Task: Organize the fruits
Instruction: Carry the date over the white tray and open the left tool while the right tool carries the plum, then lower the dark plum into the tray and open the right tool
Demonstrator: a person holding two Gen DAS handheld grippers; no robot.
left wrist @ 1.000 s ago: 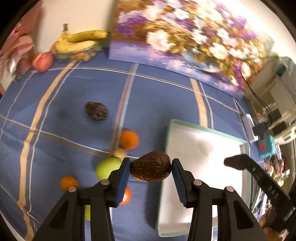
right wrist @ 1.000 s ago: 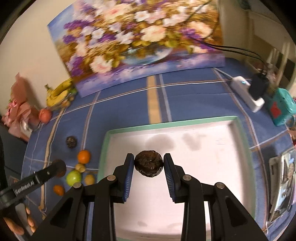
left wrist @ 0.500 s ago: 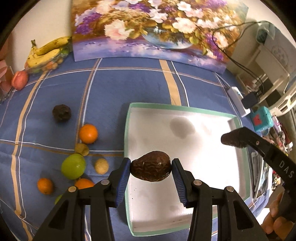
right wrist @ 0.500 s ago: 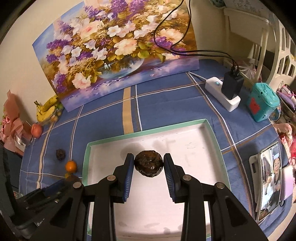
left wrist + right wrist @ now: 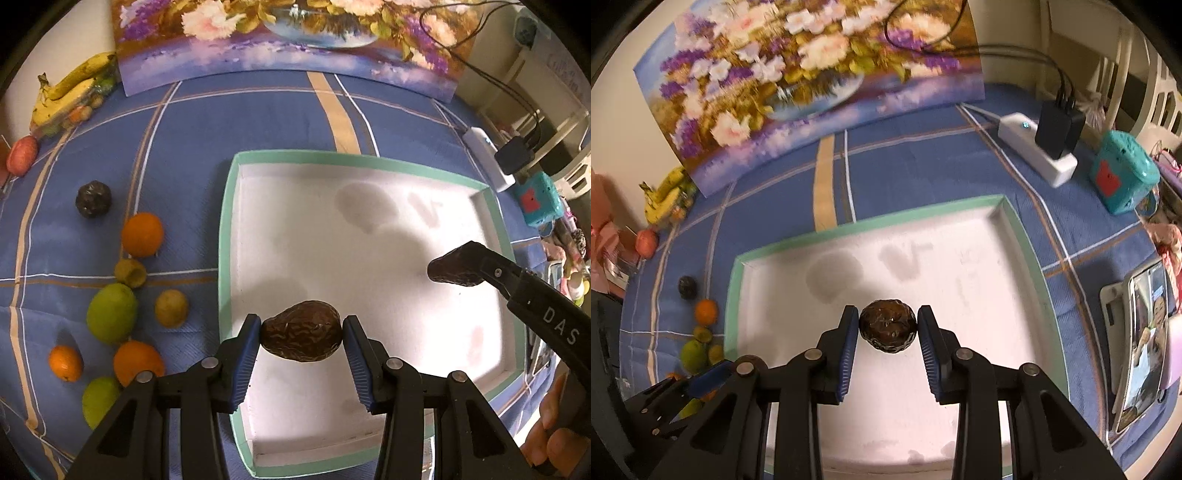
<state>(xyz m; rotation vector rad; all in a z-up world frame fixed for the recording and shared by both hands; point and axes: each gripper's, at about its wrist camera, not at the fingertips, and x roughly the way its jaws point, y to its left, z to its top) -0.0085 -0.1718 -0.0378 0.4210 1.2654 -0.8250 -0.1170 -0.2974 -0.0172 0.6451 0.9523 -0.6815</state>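
My left gripper [image 5: 301, 339] is shut on a wrinkled dark brown fruit [image 5: 301, 336], held above the near left part of a white tray with a green rim [image 5: 225, 229]. My right gripper [image 5: 887, 330] is shut on a rounder wrinkled dark fruit [image 5: 887, 330] over the tray's middle [image 5: 733, 295]. In the left wrist view the right gripper's fruit [image 5: 452, 271] hangs over the tray's right side. Loose on the blue cloth left of the tray lie oranges [image 5: 142, 234], a green fruit [image 5: 110, 312], small yellowish fruits [image 5: 170, 307] and another dark fruit [image 5: 93, 198].
A flower painting [image 5: 288, 37] leans on the back wall. Bananas [image 5: 70, 92] and a red fruit [image 5: 22, 155] sit at the far left. A power strip with chargers [image 5: 1038, 147], a teal box [image 5: 1121, 171] and a phone [image 5: 1145, 339] lie right of the tray.
Both grippers have moved in over the tray and lower, keeping their fruits. The left one swung right from above the loose fruits to above the tray's near left part.
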